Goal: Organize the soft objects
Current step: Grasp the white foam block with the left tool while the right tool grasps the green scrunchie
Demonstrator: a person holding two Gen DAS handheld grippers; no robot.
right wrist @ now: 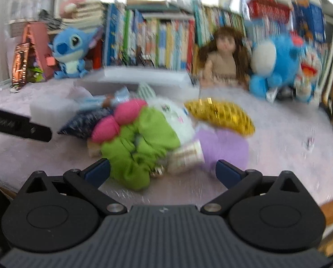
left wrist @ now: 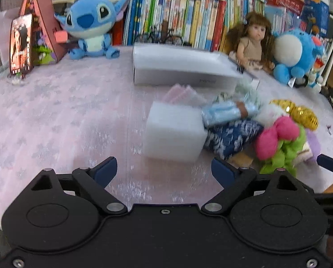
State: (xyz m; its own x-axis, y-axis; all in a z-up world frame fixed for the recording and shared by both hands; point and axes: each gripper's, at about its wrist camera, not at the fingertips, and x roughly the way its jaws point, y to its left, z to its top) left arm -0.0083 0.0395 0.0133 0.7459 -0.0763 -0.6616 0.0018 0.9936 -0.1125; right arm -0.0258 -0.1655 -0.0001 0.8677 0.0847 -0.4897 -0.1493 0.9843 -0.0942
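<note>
While lettering on the white box [left wrist: 184,67] blurs unreadable, both hand-held grippers [left wrist: 164,169] [right wrist: 163,170] spread, empty.

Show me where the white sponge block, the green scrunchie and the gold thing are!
white sponge block [left wrist: 175,131], left wrist view, front face.
green scrunchie [right wrist: 144,138], right wrist view, middle folds.
gold thing [right wrist: 222,114], right wrist view, shiny top.
</note>
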